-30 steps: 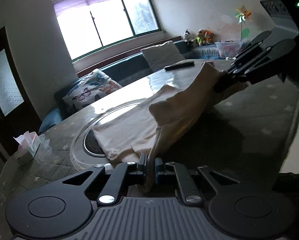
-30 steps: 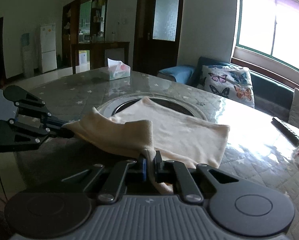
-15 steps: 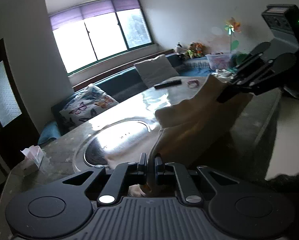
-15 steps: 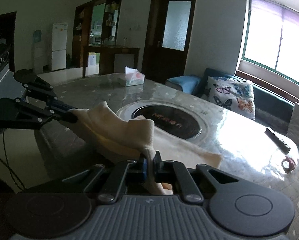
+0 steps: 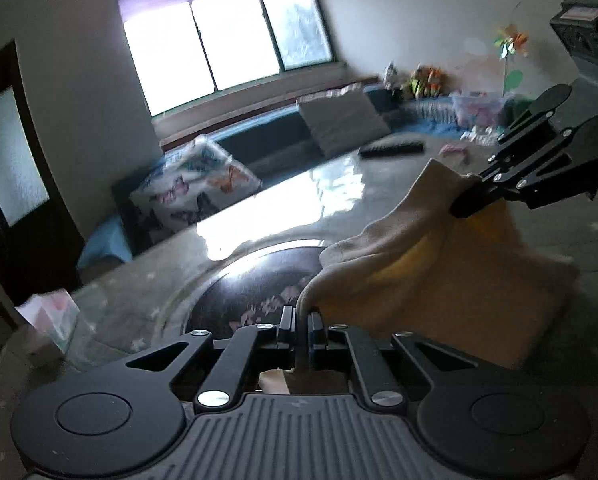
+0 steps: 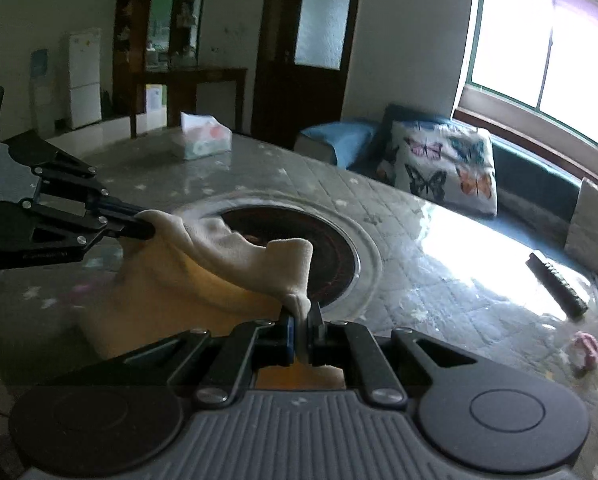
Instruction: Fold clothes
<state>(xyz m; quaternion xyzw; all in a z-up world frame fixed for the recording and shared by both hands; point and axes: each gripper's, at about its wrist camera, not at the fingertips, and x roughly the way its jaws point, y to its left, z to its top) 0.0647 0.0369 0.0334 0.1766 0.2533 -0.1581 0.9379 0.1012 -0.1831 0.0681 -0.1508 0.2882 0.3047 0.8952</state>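
Note:
A cream cloth garment (image 5: 431, 276) hangs in the air between both grippers, above the round table. My left gripper (image 5: 301, 316) is shut on one corner of it. My right gripper (image 6: 303, 314) is shut on the other corner of the cream garment (image 6: 227, 264). The right gripper also shows in the left wrist view (image 5: 465, 204) at the right, pinching the cloth's top edge. The left gripper shows in the right wrist view (image 6: 141, 228) at the left, pinching the cloth too. The cloth sags between them and its lower part hangs down, hiding the table's near side.
The round table (image 6: 439, 248) has a dark round inset (image 6: 319, 248) in its middle. A tissue box (image 6: 203, 140) stands at the far side. A black remote (image 6: 559, 284) and a pink object (image 6: 587, 350) lie at the right. A sofa with a butterfly cushion (image 6: 443, 164) lies behind.
Both grippers have lifted the cloth off the table. It lay spread over the dark inset a second ago; now it hangs in the air and the inset is uncovered.

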